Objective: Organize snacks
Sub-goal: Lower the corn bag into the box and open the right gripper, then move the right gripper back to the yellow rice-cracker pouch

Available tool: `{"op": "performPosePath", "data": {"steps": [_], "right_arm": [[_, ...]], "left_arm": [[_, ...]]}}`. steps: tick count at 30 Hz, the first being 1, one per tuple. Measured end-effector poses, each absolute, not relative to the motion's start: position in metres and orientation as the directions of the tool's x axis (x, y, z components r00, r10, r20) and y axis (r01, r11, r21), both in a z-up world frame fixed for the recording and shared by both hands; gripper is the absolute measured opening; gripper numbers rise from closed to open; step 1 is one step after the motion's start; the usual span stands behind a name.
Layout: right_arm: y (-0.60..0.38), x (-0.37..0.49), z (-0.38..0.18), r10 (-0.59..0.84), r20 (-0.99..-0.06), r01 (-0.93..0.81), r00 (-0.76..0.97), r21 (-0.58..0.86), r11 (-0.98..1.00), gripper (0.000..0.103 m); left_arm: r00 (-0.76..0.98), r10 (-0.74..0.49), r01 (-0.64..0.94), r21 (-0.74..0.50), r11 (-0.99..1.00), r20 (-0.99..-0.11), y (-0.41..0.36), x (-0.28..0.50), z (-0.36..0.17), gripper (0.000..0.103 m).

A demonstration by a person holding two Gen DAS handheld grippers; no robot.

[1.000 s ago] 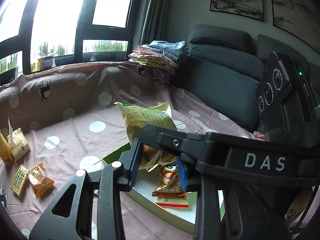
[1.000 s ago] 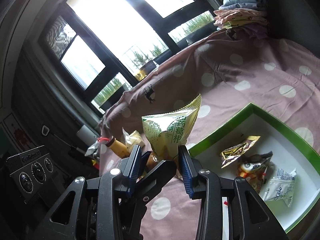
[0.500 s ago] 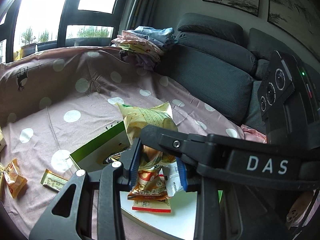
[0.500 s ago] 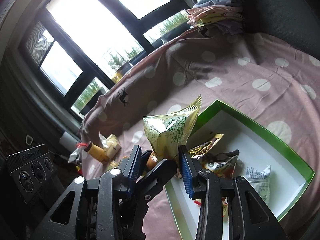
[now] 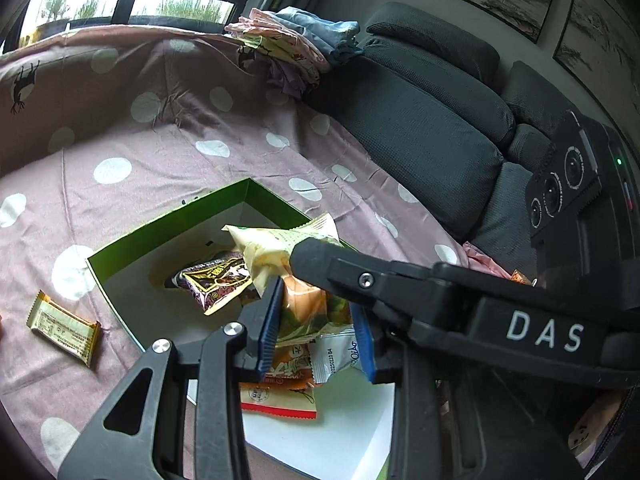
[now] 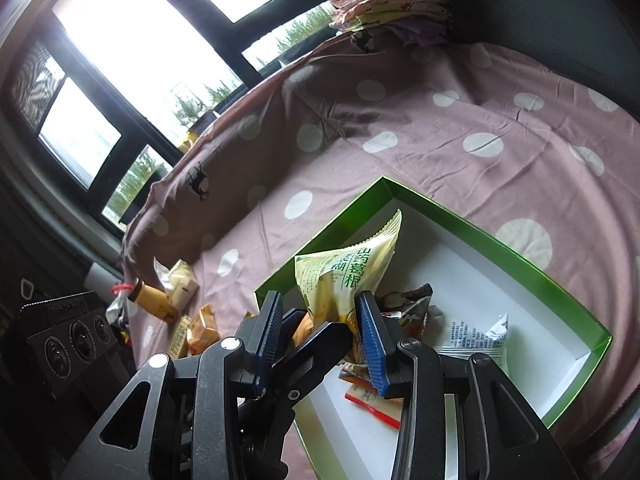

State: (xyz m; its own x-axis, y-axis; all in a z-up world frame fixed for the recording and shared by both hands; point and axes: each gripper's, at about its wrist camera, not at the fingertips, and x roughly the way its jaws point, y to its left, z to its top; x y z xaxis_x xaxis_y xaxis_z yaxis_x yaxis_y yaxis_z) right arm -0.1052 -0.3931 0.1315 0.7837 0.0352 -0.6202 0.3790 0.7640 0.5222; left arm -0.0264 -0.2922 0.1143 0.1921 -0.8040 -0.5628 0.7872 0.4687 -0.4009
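A yellow-green snack packet hangs just above the green-rimmed white box. My left gripper is shut on its lower part. My right gripper is shut on the same packet, and its black finger crosses in front in the left wrist view. One left finger shows between the right pads. In the box lie a dark gold-printed packet, a white packet, an orange packet and a red-edged one.
The box rests on a pink dotted sheet. A beige wrapped bar lies left of it. Further left are a small bottle, a pale packet and orange packets. Dark sofa cushions and folded clothes stand behind.
Both grippers have sunk together with the packet held between them and now hang over the box's inside. The views tilt further down into the box.
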Motion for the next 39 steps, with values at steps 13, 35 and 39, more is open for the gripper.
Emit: {"op": "performPosePath", "data": {"steps": [13, 35, 39], "right_arm": [[-0.401, -0.097, 0.121, -0.042, -0.705, 0.491, 0.708, 0.449, 0.747, 0.042], [-0.354, -0.084, 0.150, -0.218, -0.645, 0.512, 0.732, 0.310, 0.802, 0.077], [-0.328, -0.068, 0.149, -0.248, -0.662, 0.494, 0.707, 0.211, 0.844, 0.077]], "left_arm": [[0.145, -0.793, 0.724, -0.483, 0.493, -0.592, -0.296, -0.021, 0.100, 0.034], [0.564, -0.568, 0.466, -0.337, 0.818, -0.599, -0.110, 0.003, 0.136, 0.088], [0.637, -0.479, 0.359, -0.317, 0.878, -0.604, -0.057, 0.009, 0.124, 0.091]]}}
